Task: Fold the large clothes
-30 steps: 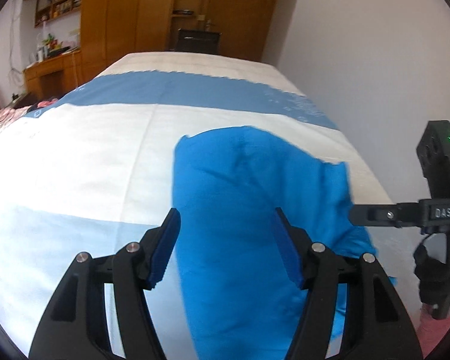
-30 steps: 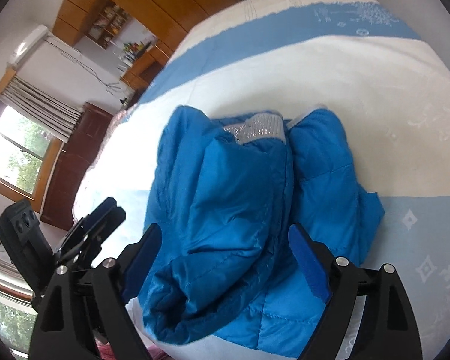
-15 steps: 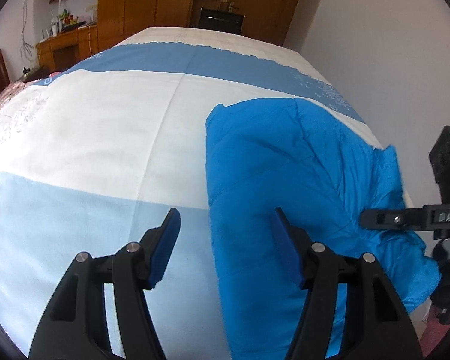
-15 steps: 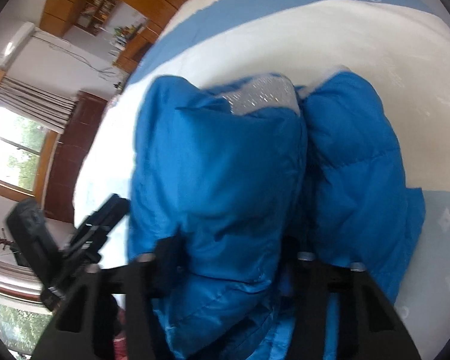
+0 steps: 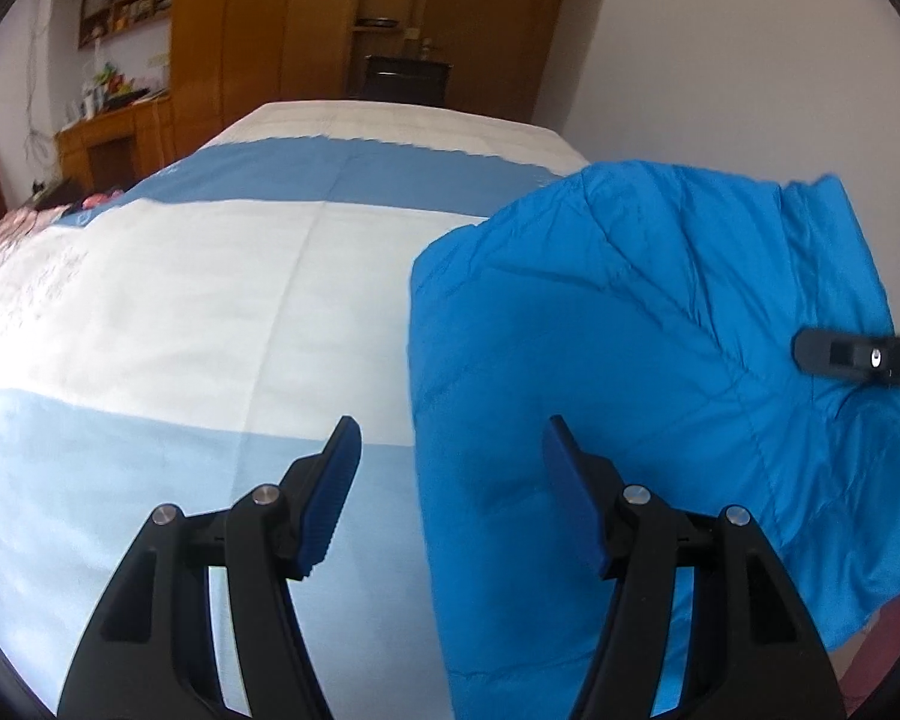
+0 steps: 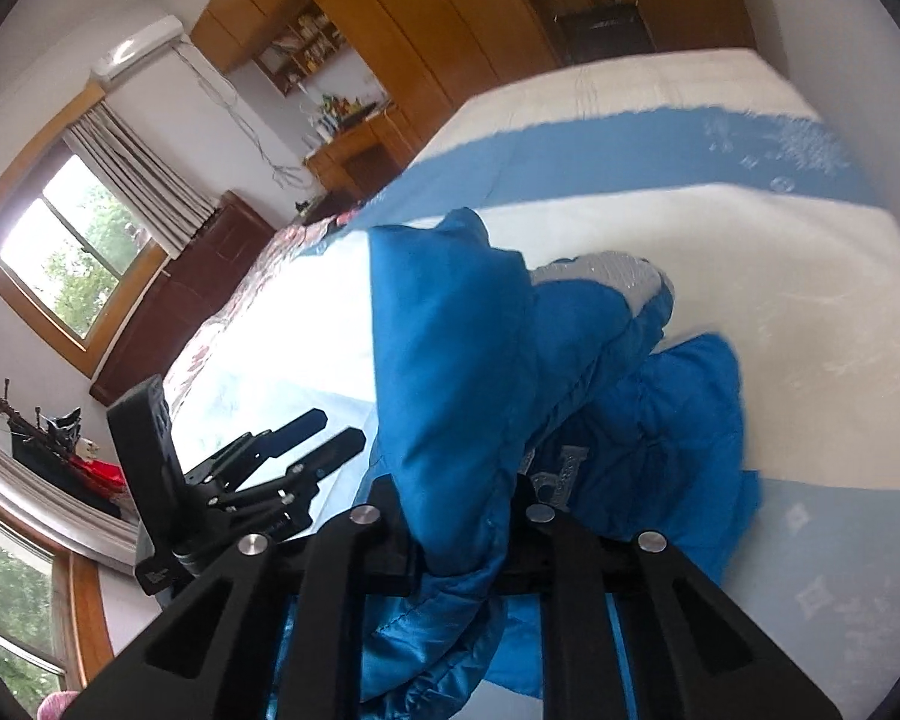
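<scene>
A bright blue puffer jacket [image 5: 630, 324] lies on the bed, its near part lifted. My left gripper [image 5: 450, 492] is open and empty, its fingers on either side of the jacket's near left edge, not touching it. My right gripper [image 6: 462, 516] is shut on a thick fold of the jacket [image 6: 450, 372] and holds it raised off the bed. The jacket's grey lining [image 6: 606, 276] shows near the collar. The right gripper's fingertip [image 5: 840, 354] shows in the left wrist view at the jacket's right side. The left gripper [image 6: 306, 444] shows in the right wrist view, left of the jacket.
The bed [image 5: 180, 300] has a white and blue striped cover. A white wall [image 5: 750, 60] runs along its right side. Wooden wardrobes [image 5: 258, 18] and a desk [image 5: 114, 132] stand at the far end. A window [image 6: 72, 252] and dark cabinet [image 6: 198, 300] are on the left.
My right gripper has closed on a fold of the jacket and raised it. The jacket's near part has lifted and shifted right in the left wrist view. My left gripper stays open.
</scene>
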